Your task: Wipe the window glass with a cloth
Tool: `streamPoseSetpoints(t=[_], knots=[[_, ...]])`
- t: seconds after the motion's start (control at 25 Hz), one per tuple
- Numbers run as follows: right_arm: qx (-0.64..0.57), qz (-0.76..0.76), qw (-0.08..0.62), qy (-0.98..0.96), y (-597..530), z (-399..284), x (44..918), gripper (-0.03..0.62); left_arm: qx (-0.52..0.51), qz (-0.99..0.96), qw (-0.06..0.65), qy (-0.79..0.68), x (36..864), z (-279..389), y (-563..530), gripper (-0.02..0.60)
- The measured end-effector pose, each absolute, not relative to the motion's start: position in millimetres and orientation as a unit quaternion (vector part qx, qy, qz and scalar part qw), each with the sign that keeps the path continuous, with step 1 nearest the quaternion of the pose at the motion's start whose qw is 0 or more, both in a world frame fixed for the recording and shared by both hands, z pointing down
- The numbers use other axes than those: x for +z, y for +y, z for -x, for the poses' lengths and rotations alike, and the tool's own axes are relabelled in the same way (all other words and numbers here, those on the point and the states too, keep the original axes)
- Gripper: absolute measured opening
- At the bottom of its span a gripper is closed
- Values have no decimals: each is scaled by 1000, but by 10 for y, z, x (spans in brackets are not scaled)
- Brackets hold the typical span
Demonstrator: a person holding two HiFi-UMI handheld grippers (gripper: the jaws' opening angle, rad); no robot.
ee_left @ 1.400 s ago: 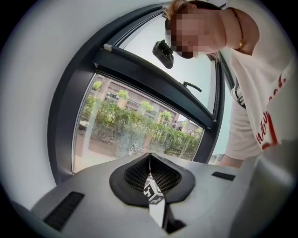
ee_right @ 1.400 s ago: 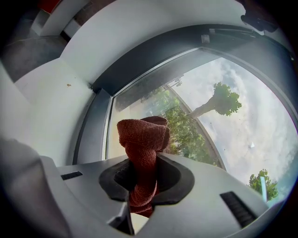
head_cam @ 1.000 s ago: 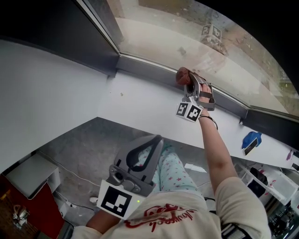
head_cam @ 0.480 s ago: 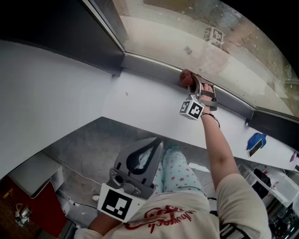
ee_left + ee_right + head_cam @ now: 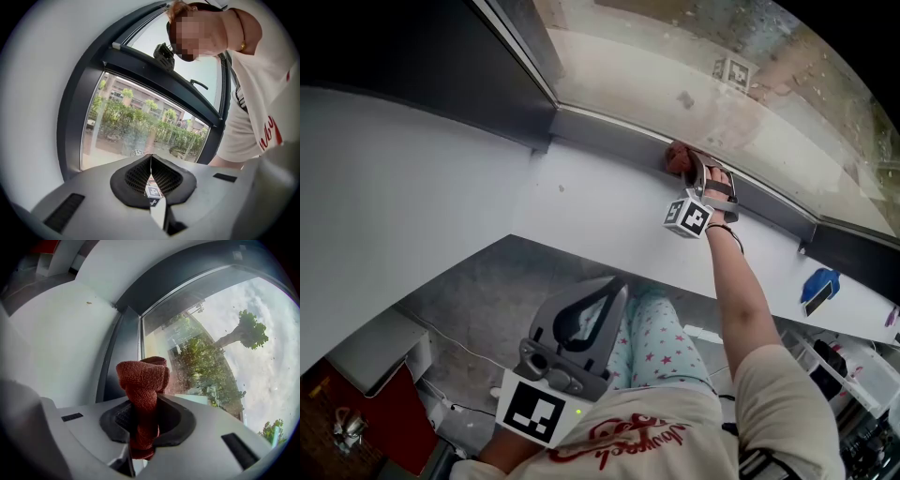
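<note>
The cloth (image 5: 143, 380), a rust-red wad, stood clamped between the fingers of my right gripper (image 5: 690, 172), which were closed firmly on its lower half while its bunched top stuck out past them. It sat at the bottom edge of the window glass (image 5: 722, 84), right where the pane meets the dark grey frame (image 5: 600, 127). I could not tell whether it pressed on the glass itself. The operator's arm (image 5: 741, 300) reached out straight across the white sill (image 5: 609, 216) to hold it there, the marker cube (image 5: 687, 217) facing the head camera. My left gripper (image 5: 616, 281) hung low near the operator's lap, well apart from the window, its fingers brought fully together with nothing between them. A small blue item (image 5: 818, 284) lay farther along the sill to the right.
</note>
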State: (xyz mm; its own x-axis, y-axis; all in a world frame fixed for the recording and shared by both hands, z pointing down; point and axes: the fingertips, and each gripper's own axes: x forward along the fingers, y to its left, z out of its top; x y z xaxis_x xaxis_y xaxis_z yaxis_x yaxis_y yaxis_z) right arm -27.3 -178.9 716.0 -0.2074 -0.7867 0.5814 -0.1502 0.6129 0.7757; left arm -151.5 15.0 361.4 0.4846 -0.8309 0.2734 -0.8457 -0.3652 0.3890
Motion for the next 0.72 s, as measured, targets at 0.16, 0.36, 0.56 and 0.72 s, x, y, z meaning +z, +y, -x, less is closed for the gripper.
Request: streamPoseSetpoints(t=[0.16,0.36,0.56,0.72], knots=[[-294,-321,541,-719,-1779,268,7203,71,14,-825,244,-509,3614,1518,143,21],[-295,-302,549,-722,-1798,289,7265,71,14,-826,246,-507,3640,1490,110,21],[-277,-265,566,-730,-1787,320,7292,71,11,-834,243,-496,3603,1459,98,21],[-235,-264,579,-735,-1750,365,7114,71,1,-840,235,-488,3464,1417,89,21]])
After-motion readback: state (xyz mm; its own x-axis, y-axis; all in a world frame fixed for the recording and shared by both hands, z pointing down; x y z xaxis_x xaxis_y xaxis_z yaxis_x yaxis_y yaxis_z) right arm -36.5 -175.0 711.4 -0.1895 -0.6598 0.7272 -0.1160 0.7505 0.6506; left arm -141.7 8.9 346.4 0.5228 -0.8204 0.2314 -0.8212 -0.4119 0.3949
